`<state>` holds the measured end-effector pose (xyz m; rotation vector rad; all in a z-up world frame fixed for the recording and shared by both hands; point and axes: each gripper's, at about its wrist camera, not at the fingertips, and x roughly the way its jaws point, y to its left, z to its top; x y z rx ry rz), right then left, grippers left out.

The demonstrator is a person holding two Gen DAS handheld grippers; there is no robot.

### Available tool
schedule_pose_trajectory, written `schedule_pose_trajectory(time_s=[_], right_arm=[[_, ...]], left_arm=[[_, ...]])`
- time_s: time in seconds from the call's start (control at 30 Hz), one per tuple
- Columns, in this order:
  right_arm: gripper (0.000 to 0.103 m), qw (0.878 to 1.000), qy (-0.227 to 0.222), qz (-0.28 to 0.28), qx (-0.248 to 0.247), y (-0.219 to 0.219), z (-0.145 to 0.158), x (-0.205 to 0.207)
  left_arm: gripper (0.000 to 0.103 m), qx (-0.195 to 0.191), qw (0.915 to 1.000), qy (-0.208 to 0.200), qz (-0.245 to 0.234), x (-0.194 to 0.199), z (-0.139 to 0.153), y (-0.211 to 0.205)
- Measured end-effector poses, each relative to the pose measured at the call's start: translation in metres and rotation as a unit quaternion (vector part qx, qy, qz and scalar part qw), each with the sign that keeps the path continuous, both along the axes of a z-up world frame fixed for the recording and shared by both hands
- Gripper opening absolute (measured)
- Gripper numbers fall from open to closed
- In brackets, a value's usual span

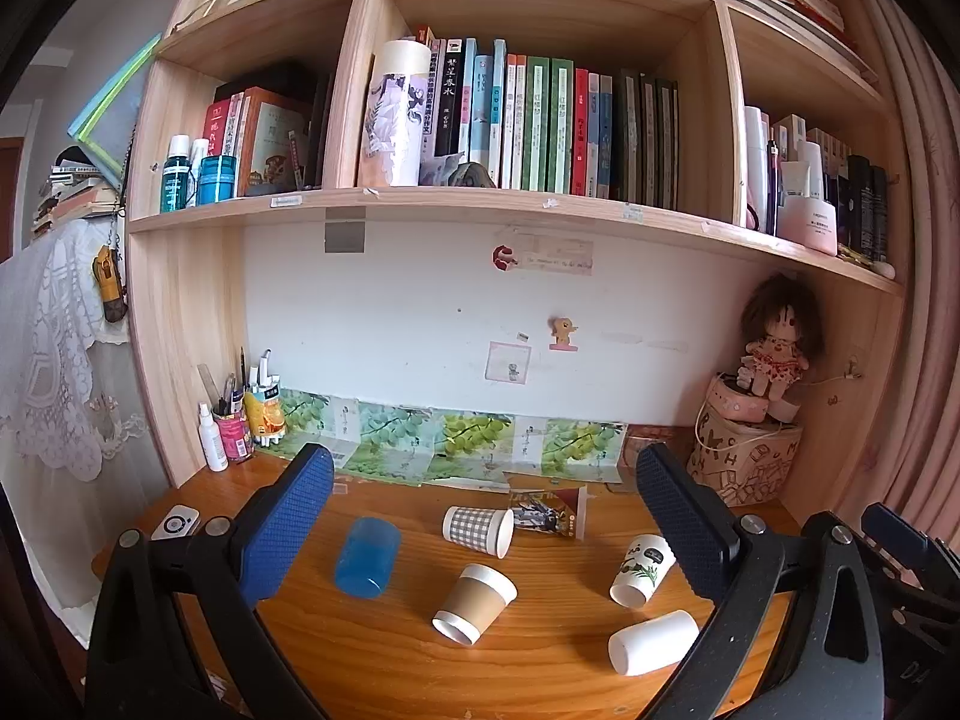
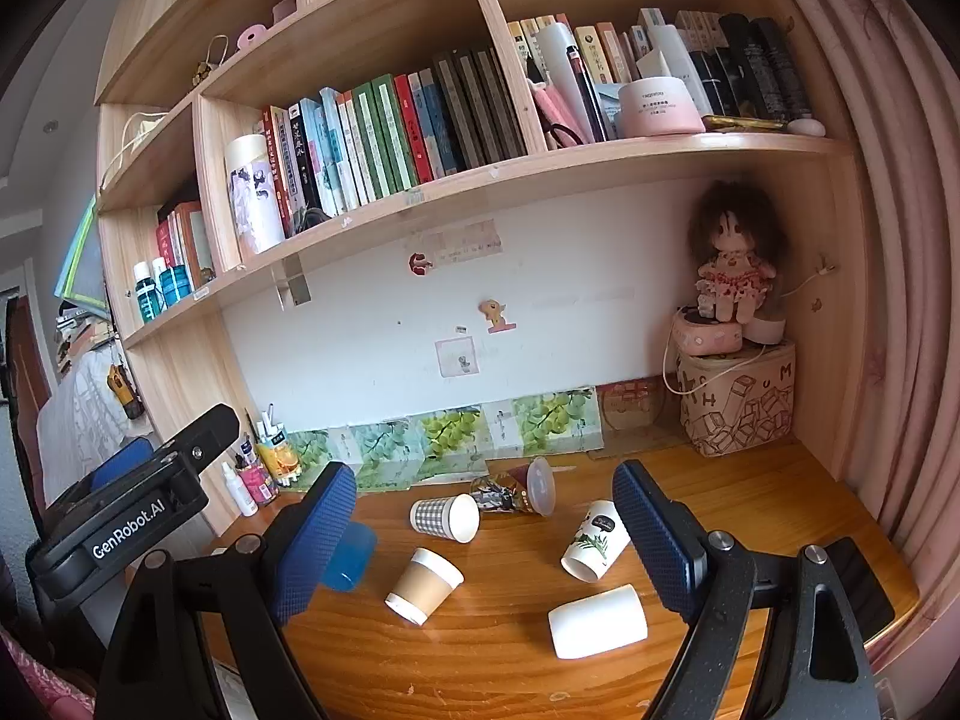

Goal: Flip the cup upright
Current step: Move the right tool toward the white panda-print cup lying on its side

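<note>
**Paper cups down, both grippers ready**

Paper and plastic cups lie tipped on their sides across the wooden desk (image 1: 372, 660), and none stands upright yet. Both tools hover above the near edge, jaws spread wide and holding nothing: the left gripper (image 1: 486, 516) frames most of the cups, and the right gripper (image 2: 480, 534) looks over the same group from the other side.

Nearest the middle lies the brown cup (image 2: 423, 585), its white rim pointing back toward the wall and its base toward the near edge. A plain white cup (image 2: 599, 630) lies near the front right, a leaf-printed cup (image 2: 591, 546) just behind it, a checked cup (image 2: 444, 517) farther back, and a blue plastic cup (image 1: 367, 558) to the left. They are apart from each other, so each can be taken alone.

To do this well, I would judge the white or brown cup the easiest first pick. Come down with the fingers across the cup's body, not its mouth, since thin paper walls likely crush at the rim. Close gently near the middle, lift clear of the desk, roll the wrist until the mouth faces up, and set the base flat before releasing. Round cups may roll when nudged, so approach squarely from above.
</note>
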<state>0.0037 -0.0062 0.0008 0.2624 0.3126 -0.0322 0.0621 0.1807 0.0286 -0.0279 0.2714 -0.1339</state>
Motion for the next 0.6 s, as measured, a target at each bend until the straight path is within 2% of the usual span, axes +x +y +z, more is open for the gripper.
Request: schedule_pose_trajectory(time_s=[0.3,0.6], right_arm=[[0.088,0.999,0.032,0.008,0.009,-0.004,-0.008,0.005],[0.088,0.995,0.093,0.009,0.037,-0.007,-0.028,0.017]], left_arm=[[0.101,0.005,0.9994,0.033,-0.013,0.001,-0.009,-0.005],[0.101,0.03,0.9937,0.107,-0.009,0.008,-0.028,-0.006]])
